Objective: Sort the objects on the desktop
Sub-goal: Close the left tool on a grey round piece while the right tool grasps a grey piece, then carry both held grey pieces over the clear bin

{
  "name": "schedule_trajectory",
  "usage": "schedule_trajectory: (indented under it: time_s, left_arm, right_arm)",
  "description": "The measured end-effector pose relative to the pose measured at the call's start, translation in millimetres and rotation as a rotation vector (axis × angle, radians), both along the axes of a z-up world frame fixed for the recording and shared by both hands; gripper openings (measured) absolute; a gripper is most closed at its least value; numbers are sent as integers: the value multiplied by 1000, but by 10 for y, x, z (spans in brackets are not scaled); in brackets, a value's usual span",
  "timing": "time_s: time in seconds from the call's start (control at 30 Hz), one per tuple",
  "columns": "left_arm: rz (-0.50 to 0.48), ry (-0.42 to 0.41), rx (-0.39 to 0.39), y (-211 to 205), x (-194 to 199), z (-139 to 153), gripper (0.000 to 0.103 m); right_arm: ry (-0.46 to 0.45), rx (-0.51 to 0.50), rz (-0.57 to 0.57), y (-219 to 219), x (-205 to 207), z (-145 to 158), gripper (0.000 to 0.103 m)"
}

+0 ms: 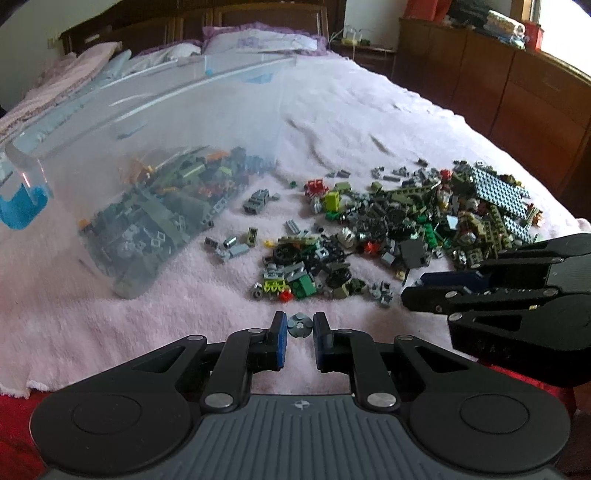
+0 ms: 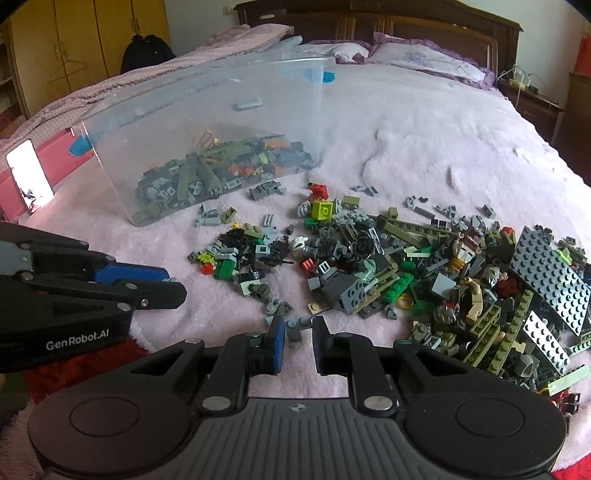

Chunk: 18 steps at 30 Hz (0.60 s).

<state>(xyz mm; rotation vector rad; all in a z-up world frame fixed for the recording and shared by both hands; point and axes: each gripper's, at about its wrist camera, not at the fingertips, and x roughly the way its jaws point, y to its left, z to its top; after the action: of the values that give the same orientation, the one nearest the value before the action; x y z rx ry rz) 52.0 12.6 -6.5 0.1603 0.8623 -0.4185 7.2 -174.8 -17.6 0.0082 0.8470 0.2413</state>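
Observation:
My left gripper (image 1: 300, 320) is shut on a small round grey stud piece (image 1: 300, 326), held just above the pink blanket (image 1: 147, 332). In its own view my right gripper (image 2: 298, 329) is shut on a small flat grey brick (image 2: 296, 325) at the near edge of the loose brick pile (image 2: 406, 266). The same pile (image 1: 406, 229) lies ahead and right in the left wrist view. Each gripper shows in the other's view: the right gripper (image 1: 413, 288) at the right, the left gripper (image 2: 174, 284) at the left. A clear plastic bin (image 1: 147, 147), (image 2: 207, 122) holds several bricks.
The bin sits tilted on the bed, left of the pile. Large dark studded plates (image 2: 550, 280) lie at the pile's right side. Pillows (image 2: 424, 59) and a wooden headboard (image 2: 369, 22) are at the far end. A dark wooden cabinet (image 1: 498, 85) stands beside the bed.

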Motion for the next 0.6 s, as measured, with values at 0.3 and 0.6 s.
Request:
schedule_trajectory:
  time_s: [0.3,0.6]
  left_arm:
    - [15,-38,-21,34,9,194,16]
    - [42,-109,-85,119,142,666,16]
  right_arm:
    - [-23,14,12,29,17,161,17]
    - [-94,44,47,84,167,599,17]
